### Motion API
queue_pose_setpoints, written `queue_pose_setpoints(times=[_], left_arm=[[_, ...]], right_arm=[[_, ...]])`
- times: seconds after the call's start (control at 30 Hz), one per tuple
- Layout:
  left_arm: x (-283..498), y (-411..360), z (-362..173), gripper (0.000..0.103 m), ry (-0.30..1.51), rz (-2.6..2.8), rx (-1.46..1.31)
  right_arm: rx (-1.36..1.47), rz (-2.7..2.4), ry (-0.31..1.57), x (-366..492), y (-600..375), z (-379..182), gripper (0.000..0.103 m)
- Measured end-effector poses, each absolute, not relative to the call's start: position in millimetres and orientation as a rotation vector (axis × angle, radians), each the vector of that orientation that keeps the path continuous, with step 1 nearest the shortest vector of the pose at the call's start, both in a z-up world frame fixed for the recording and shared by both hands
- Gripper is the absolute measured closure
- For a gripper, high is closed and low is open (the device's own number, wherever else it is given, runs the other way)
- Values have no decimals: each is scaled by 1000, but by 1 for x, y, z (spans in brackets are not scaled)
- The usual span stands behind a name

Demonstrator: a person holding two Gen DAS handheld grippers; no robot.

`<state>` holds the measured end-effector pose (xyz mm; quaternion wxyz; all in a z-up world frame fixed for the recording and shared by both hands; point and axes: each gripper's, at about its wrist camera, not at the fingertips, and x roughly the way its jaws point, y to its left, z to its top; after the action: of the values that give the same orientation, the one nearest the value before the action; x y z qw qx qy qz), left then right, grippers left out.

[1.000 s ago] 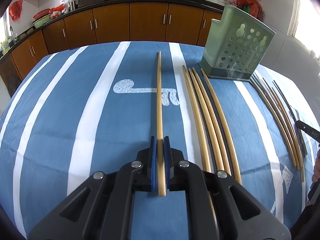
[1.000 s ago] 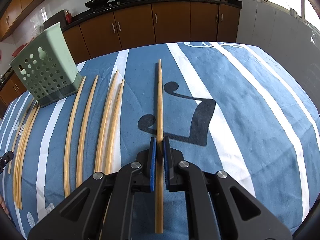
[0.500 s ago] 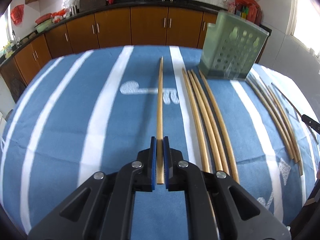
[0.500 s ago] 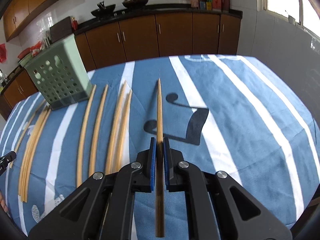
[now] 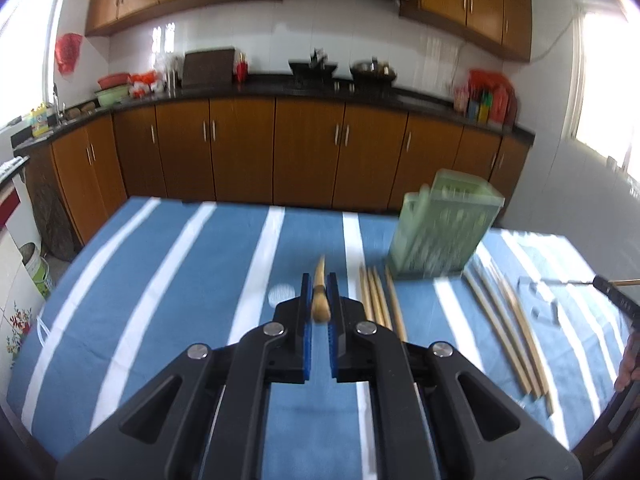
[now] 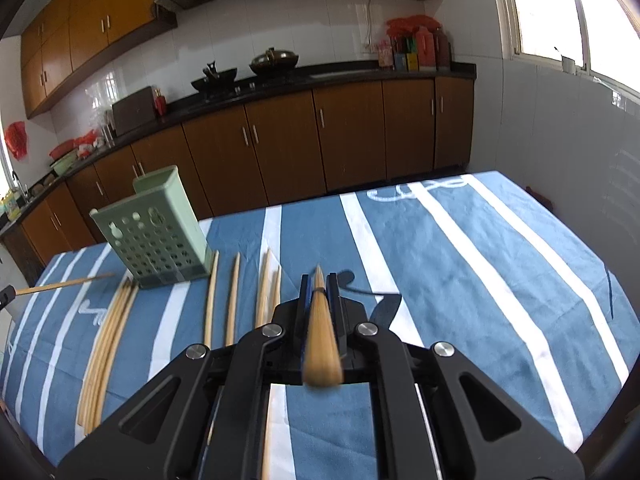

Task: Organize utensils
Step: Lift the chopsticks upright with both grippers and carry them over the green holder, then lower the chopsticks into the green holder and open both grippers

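My left gripper [image 5: 319, 286] is shut on a bamboo chopstick [image 5: 320, 300] and holds it lifted above the blue striped tablecloth [image 5: 160, 280], seen end-on. My right gripper [image 6: 319, 288] is shut on another bamboo chopstick [image 6: 321, 336], also lifted and pointing forward. A green perforated utensil holder [image 5: 442, 232] stands on the table ahead and to the right of the left gripper; it also shows in the right wrist view [image 6: 154, 232], ahead to the left. Several chopsticks [image 6: 234, 292] lie on the cloth.
A bundle of chopsticks [image 6: 108, 336] lies left of the holder in the right wrist view, and the same bundle [image 5: 508, 320] lies right of it in the left wrist view. Brown kitchen cabinets [image 5: 304, 152] run behind the table. The left gripper's chopstick tip [image 6: 64, 283] enters at far left.
Both grippers have lifted their chopsticks off the cloth and tilted up, so the views now show the cabinets and wall. The holder and the loose chopsticks have not moved.
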<state>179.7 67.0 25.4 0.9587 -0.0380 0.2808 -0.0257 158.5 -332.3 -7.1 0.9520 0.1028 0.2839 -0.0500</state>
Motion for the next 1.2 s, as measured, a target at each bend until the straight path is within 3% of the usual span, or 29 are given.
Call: queue_pose_setpoints(times=[0.4,0.83,1.0,1.2], left_arm=[[192,76,87,96,452,-14,-86],[209,58,215,96,209,-79,-177],[219,35,224,96,165,-131,-225],[243,12,193,96,200,-164,-250]], right_arm=[[184,-75,481,171,-326,44,95],[302,118,261,194,-305,161,95],[239,161,260,210,-274,159,95],[190,172,309,231,-253,129,95]])
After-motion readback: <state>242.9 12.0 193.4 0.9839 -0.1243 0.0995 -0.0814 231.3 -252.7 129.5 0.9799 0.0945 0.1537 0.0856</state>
